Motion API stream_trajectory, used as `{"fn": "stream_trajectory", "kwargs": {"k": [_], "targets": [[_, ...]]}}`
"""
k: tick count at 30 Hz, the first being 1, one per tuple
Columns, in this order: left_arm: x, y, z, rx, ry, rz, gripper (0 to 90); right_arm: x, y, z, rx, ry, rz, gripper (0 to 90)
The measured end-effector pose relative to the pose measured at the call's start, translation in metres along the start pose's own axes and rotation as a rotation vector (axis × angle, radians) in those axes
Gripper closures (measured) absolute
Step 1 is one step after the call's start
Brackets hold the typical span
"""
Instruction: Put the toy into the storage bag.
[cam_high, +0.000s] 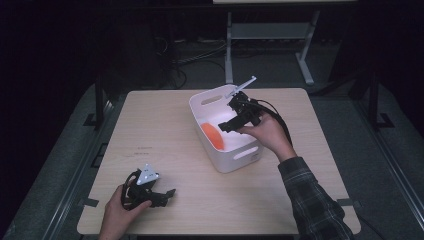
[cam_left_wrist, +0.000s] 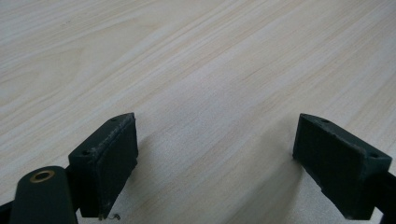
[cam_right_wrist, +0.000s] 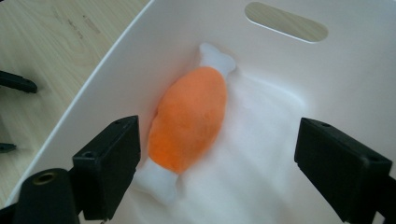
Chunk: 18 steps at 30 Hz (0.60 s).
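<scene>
An orange plush toy (cam_high: 212, 135) with white ends lies on the floor of a white plastic bin (cam_high: 241, 155) at the middle of the table. My right gripper (cam_high: 223, 127) hovers over the bin's inside, held by a hand in a plaid sleeve. In the right gripper view the toy (cam_right_wrist: 189, 119) lies below and between the jaws, which stand apart without touching it; the right gripper (cam_right_wrist: 217, 158) is open. My left gripper (cam_high: 170, 195) rests near the table's front left, open; in the left gripper view the left gripper (cam_left_wrist: 215, 158) has bare wood between its jaws.
The light wooden table (cam_high: 160, 130) has free surface left of the bin. The bin has handle slots (cam_right_wrist: 286, 28) in its walls. Behind the table, on the dark floor, stand a metal table frame (cam_high: 270, 45) and loose cables.
</scene>
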<state>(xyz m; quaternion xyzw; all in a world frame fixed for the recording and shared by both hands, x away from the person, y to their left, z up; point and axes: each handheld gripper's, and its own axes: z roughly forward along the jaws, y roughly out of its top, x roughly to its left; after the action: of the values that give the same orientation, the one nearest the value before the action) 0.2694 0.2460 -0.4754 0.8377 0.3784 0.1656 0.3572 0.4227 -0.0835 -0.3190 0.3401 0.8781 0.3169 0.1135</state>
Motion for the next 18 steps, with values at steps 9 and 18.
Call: {"fn": "stream_trajectory", "kwargs": {"k": [9, 18], "targets": [[0.0, 0.0, 0.0, -0.001, -0.001, -0.001, 13.2, -0.009, -0.019, -0.02, -0.033, -0.014, 0.021, 13.8], [-0.001, 0.0, 0.0, -0.002, -0.002, -0.002, 13.2, -0.016, -0.034, -0.038, -0.066, -0.035, 0.035, 13.6]]}}
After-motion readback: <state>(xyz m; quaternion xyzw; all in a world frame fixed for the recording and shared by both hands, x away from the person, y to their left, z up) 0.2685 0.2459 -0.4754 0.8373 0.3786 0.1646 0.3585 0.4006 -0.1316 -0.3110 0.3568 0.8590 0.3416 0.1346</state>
